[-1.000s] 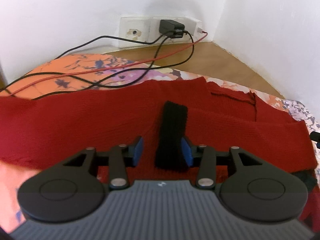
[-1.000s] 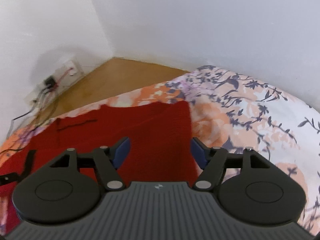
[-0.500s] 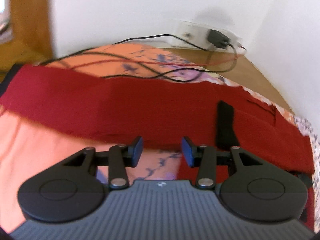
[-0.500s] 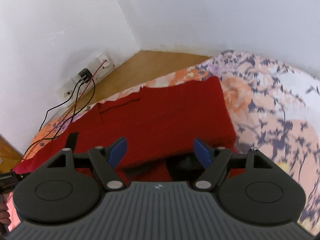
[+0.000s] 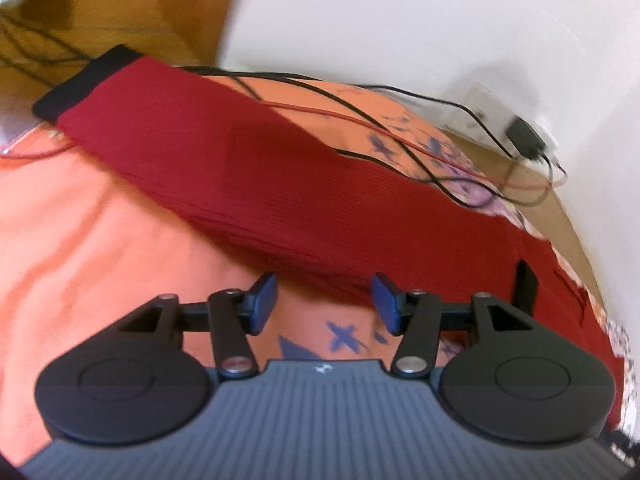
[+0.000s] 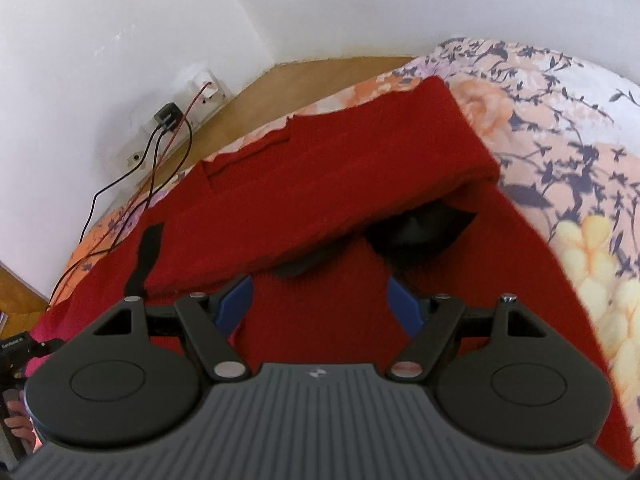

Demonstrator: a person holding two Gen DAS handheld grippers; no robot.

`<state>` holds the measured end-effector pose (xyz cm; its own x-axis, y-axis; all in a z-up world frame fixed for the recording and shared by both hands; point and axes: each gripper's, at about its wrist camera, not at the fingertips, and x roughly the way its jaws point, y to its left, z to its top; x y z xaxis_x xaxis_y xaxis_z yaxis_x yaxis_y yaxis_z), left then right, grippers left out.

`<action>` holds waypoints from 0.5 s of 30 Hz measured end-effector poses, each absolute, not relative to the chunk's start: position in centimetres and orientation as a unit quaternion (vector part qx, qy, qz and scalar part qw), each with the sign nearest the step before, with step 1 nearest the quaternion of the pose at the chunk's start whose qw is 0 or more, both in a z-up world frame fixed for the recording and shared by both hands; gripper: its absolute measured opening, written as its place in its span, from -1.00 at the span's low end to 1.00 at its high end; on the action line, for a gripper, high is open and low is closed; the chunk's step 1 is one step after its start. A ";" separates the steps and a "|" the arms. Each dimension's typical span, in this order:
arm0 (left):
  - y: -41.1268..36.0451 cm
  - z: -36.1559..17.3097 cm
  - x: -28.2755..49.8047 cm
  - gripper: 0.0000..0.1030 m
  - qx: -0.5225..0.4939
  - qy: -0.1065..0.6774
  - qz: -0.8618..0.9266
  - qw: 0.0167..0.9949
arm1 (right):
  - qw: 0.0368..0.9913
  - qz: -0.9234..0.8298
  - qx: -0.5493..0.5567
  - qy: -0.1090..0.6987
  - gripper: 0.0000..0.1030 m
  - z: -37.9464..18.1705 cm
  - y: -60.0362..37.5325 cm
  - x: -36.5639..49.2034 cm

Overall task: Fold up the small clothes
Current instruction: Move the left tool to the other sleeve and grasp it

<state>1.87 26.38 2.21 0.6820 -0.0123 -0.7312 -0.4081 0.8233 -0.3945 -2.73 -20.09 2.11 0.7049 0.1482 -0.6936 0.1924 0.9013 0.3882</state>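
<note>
A red knit sweater (image 6: 328, 184) with black trim lies spread on a flowered bedsheet (image 6: 568, 128). In the left wrist view one long red sleeve (image 5: 248, 168) runs up to the left and ends in a black cuff (image 5: 80, 80). My left gripper (image 5: 324, 304) is open just off the sleeve's near edge, with bare sheet between its fingers. A black cuff (image 6: 146, 256) of the other sleeve lies across the body. My right gripper (image 6: 320, 308) is open over the red body, below a folded-over flap and the black collar (image 6: 420, 228).
Black and red cables (image 5: 400, 120) run over the sheet and the sleeve to a wall socket with a charger (image 5: 524, 140). A wooden bed frame (image 6: 312, 80) borders white walls. A hand (image 6: 18, 424) shows at the lower left in the right wrist view.
The left gripper has swung left, from around the black cuff on the body to the outstretched sleeve's edge. The right gripper has pulled back, bringing the folded flap and black collar into view.
</note>
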 end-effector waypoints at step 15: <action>30.1 1.0 2.8 0.06 -0.341 0.313 0.118 0.879 | 0.900 -0.026 0.207 0.382 0.55 2.0 -18.0 -3.6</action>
